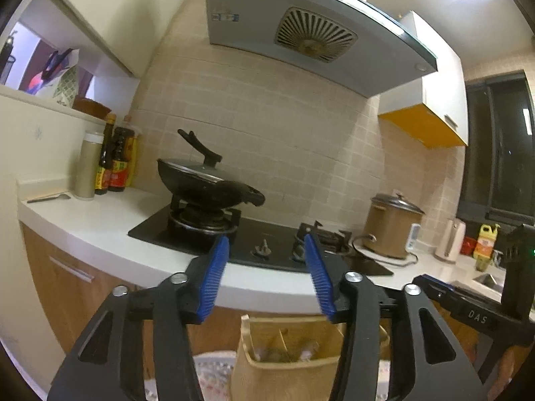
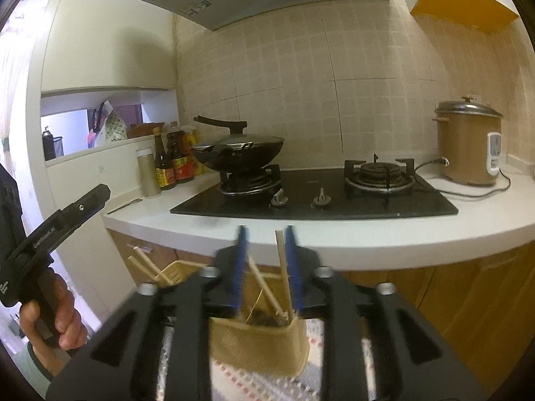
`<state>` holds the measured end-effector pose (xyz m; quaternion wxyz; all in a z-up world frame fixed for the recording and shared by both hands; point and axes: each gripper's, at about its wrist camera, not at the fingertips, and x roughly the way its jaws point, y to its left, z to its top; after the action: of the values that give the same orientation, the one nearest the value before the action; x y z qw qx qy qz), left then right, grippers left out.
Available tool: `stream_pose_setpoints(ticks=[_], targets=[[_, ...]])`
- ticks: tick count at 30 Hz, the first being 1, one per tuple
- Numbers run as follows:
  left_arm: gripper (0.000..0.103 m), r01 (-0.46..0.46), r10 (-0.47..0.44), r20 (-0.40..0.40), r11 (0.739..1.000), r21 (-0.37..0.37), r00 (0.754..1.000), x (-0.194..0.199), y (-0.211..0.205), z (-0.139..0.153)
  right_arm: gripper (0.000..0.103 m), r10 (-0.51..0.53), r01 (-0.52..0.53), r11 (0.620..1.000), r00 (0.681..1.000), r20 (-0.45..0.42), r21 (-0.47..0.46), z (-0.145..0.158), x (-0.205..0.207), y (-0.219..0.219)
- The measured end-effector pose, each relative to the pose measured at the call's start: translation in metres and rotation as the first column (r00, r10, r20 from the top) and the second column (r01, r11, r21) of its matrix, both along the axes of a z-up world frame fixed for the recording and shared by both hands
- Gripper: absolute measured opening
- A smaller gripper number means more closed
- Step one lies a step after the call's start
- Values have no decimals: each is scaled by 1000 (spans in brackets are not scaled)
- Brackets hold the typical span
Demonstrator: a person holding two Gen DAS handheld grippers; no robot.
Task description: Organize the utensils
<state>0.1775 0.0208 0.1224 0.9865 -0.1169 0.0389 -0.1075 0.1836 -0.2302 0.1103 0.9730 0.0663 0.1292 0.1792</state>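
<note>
A: left tool [image 1: 267, 244] is about half open, nothing between the blue pads. Right tool [image 2: 265, 234] also parted, a chopstick [image 2: 283, 260] leaning against its right pad, not pinched

B: and the utensils?

A: chopsticks stand in the tan holder [image 2: 260, 344] right below both tools, on a patterned cloth [image 2: 254, 381], in front of the white tabletop [image 2: 334, 234] with the stove [image 2: 314, 197]
</note>
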Motion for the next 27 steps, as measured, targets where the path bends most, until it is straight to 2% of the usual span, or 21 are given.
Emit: stream_pose_setpoints(ticks=[2, 5, 7, 11, 14, 16, 21, 27], targets=[[58, 7, -7, -4, 1000, 10, 1000, -15, 0, 0, 53, -8, 8, 1000, 1000, 5, 3, -1, -15, -1], [64, 6, -6, -8, 999, 32, 1000, -39, 0, -1, 53, -13, 13, 1000, 1000, 1, -18, -4, -36, 3], [72, 10, -10, -11, 999, 39, 1000, -55, 1, -2, 53, -10, 10, 1000, 1000, -7, -23, -7, -49, 5], [79, 20, -19, -29, 999, 37, 999, -79, 2, -8, 67, -17, 18, 1000, 999, -43, 14, -20, -72, 3], [82, 24, -22, -52, 999, 38, 998, -93, -1, -18, 67, -28, 30, 999, 996, -85, 24, -34, -81, 2], [88, 3, 1, -79, 999, 41, 997, -101, -4, -28, 67, -34, 40, 998, 991, -131, 41, -47, -85, -1], [89, -26, 34, -145, 998, 55, 989, -109, -16, -53, 68, -66, 73, 996, 983, -172, 40, -73, -96, -2], [89, -119, 133, -119, 986, 115, 984, -119, -29, -80, 81, -162, 158, 986, 983, -83, -54, -89, -117, 15]])
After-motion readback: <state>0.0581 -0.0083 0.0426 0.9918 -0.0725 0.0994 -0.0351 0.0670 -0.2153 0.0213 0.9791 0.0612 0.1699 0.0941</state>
